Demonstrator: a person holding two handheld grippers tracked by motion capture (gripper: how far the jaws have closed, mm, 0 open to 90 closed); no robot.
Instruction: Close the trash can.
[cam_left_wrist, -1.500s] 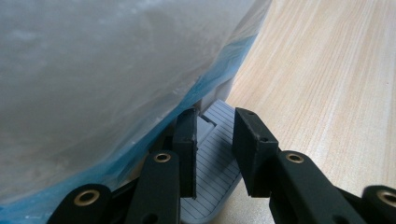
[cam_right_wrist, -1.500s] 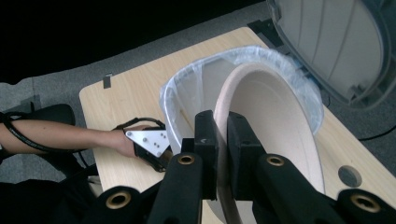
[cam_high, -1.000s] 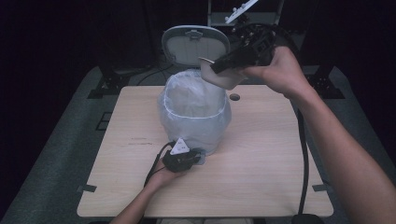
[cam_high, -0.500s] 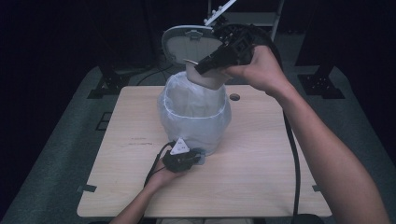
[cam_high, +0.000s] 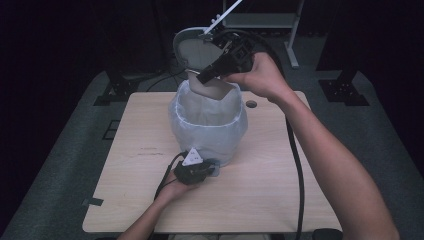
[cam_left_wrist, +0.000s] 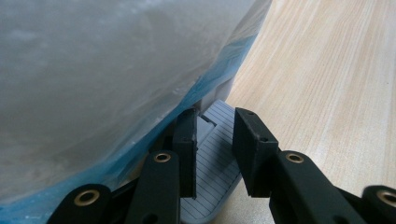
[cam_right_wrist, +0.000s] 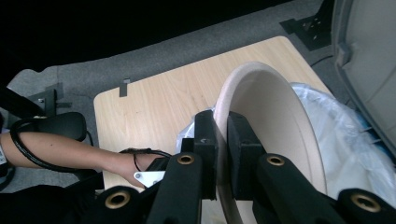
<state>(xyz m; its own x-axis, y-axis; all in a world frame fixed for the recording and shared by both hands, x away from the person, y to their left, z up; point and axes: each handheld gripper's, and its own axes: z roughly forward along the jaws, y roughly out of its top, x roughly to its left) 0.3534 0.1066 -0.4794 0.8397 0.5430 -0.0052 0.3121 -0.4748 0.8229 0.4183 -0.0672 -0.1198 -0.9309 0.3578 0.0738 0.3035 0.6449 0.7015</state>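
The right gripper (cam_high: 212, 75) held a beige paper bowl (cam_high: 210, 90) by its rim, its fingers (cam_right_wrist: 205, 140) pinched narrow on either side of the thin wall, as the right gripper view showed plainly. The bowl was tipped on edge, its open face turned sideways and slightly down, and it hung directly over the mouth of the pedal bin (cam_high: 210, 125), whose lid (cam_high: 192, 47) stood raised behind it. The bin was lined with a translucent plastic bag (cam_high: 175, 117) that folded over the rim and down the sides. The relation that mattered was vertical: the bowl sat just above the liner's opening, its lower edge already near or at the level of the rim, so the bin lay straight below the right fingers, and a release or a short descent would probably have dropped it inside. The left gripper (cam_high: 195, 170) rested low at the near foot of the bin, on the table (cam_high: 310, 190), and in the left gripper view its fingers (cam_left_wrist: 184, 140) stood narrowly apart over the ribbed grey pedal (cam_left_wrist: 210, 158); it appeared to be pressing the pedal down to keep the lid up, though whether the pads actually pinched anything could not be told. The right hand was clearly the one placed to finish the drop.
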